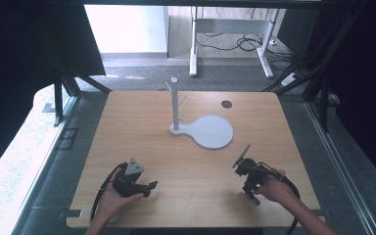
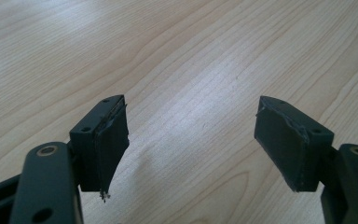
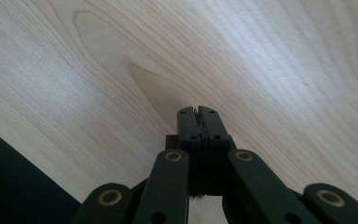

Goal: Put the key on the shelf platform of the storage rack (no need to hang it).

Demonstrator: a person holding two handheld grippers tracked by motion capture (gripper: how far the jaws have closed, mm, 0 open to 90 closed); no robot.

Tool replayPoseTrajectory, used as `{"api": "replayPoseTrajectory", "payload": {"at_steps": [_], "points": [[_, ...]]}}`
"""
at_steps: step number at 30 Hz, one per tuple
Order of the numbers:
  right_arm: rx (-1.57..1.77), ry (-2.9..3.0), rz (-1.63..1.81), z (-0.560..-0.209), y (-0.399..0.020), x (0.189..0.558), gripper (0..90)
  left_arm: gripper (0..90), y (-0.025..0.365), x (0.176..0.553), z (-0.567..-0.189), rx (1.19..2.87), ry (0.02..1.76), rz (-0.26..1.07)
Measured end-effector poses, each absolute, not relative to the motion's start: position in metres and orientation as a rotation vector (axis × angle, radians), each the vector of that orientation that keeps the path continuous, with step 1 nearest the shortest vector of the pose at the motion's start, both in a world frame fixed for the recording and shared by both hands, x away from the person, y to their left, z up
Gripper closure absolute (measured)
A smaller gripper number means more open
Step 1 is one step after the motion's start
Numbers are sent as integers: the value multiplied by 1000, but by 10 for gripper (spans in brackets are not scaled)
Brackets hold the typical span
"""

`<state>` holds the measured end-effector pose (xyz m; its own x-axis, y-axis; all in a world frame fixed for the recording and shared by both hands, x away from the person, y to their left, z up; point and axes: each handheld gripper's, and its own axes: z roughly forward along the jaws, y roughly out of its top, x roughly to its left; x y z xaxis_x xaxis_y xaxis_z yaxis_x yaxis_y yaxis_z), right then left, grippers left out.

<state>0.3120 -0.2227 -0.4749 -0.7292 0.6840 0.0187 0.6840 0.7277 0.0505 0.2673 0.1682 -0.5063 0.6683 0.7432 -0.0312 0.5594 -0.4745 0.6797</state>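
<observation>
A person's hands hold two black grippers low over a pale wooden table [image 1: 186, 166]. My left gripper [image 1: 152, 185] lies at the near left, its jaws pointing right. In the left gripper view that gripper [image 2: 191, 140] stands open, with bare wood between its pads [image 2: 112, 140]. My right gripper [image 1: 252, 197] is at the near right, tilted toward the near edge. In the right gripper view the gripper [image 3: 198, 112] is shut, pads pressed together with nothing between them.
A white stand [image 1: 175, 105] with short pegs rises from a white base with a round plate [image 1: 210, 132] at the table's middle. A dark round hole [image 1: 226, 104] lies at the back right. Beyond the table are desk legs and cables on the floor.
</observation>
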Motion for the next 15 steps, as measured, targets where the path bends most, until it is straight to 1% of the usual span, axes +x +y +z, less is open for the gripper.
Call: {"api": "replayPoseTrajectory", "payload": {"at_steps": [7, 15], "points": [[1125, 2912, 111, -447, -230, 316, 900, 262, 170, 268, -507, 2204, 1018, 354], [1108, 2923, 126, -437, -230, 317, 900, 262, 170, 268, -507, 2200, 1026, 351]]}}
